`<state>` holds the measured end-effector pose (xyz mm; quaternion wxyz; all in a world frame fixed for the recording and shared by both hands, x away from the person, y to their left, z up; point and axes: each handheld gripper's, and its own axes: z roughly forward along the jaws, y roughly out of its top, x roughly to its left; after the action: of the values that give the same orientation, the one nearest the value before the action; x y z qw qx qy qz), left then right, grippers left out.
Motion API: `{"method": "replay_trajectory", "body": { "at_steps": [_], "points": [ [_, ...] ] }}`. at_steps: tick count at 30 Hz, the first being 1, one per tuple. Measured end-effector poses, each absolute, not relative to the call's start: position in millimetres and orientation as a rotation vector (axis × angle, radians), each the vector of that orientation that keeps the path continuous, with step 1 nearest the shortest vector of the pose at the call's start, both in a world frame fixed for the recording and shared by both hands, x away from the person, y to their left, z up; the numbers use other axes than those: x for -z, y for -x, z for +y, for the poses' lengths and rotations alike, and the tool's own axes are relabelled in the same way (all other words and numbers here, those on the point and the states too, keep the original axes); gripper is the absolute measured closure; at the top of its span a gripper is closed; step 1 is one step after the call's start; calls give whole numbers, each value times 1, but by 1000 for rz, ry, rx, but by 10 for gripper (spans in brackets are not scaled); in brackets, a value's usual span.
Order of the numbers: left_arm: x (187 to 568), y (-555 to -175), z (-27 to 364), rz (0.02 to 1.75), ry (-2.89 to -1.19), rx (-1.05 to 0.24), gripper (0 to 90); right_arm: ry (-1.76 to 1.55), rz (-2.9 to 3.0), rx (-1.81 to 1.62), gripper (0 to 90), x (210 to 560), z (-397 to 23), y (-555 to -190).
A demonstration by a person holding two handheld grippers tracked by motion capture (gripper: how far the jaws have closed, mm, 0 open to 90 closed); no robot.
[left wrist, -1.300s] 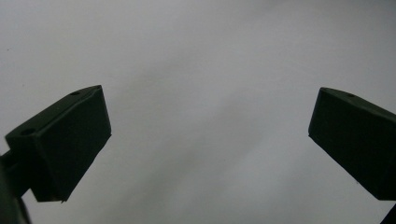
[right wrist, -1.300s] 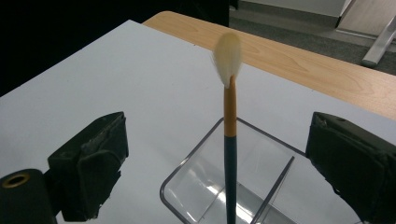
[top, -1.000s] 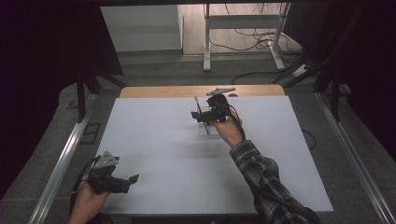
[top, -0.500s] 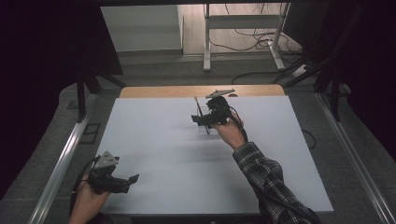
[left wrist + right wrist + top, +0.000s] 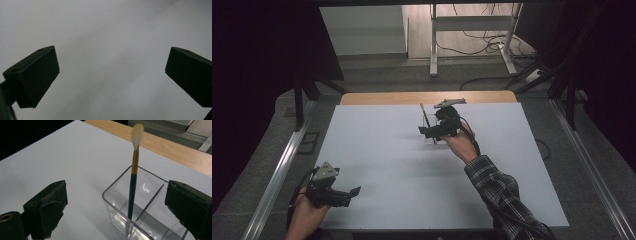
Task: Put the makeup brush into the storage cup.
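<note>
Right gripper (image 5: pixel 115 207) stands with its jaws wide apart, empty, one jaw on either side of a clear plastic holder (image 5: pixel 140 220). In the high view this gripper (image 5: pixel 428 131) sits far up the white table (image 5: pixel 387 165), toward 12 o'clock of its centre, close to the bare wooden strip (image 5: pixel 377 98) at the far edge.

The holder is a thin-walled transparent box with an inner divider. A brush (image 5: pixel 133 177) stands in the compartment at about 9 o'clock of the divider, bristles up, leaning slightly, its handle resting against the wall.

Assessment of handling: the brush looks light and stiff, with a slim, smooth lacquered handle that is likely to slip or pivot under a loose pinch. The soft pale bristle tip should not be gripped. Best hold is judged to be mid-handle, across the orange and dark section above the holder's rim. The holder appears light and may tip or slide if nudged.

Left gripper (image 5: pixel 354 191) hangs at the near left corner of the table, about 7 o'clock, jaws apart (image 5: pixel 110 75) and holding nothing.
</note>
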<state>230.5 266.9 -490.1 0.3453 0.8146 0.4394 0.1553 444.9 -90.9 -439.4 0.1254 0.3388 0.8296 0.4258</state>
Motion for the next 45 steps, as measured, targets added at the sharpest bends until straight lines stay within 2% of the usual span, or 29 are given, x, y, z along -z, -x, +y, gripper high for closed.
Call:
{"method": "replay_trajectory", "body": {
  "at_steps": [26, 45],
  "points": [
    [485, -228, 268, 1116, -2034, -368, 0, -957, 2436, -1249, 41, 435, -106, -428],
    [485, -227, 269, 1099, -2035, -395, 0, -927, 2445, -1247, 30, 434, -117, -413]
  ]
}}
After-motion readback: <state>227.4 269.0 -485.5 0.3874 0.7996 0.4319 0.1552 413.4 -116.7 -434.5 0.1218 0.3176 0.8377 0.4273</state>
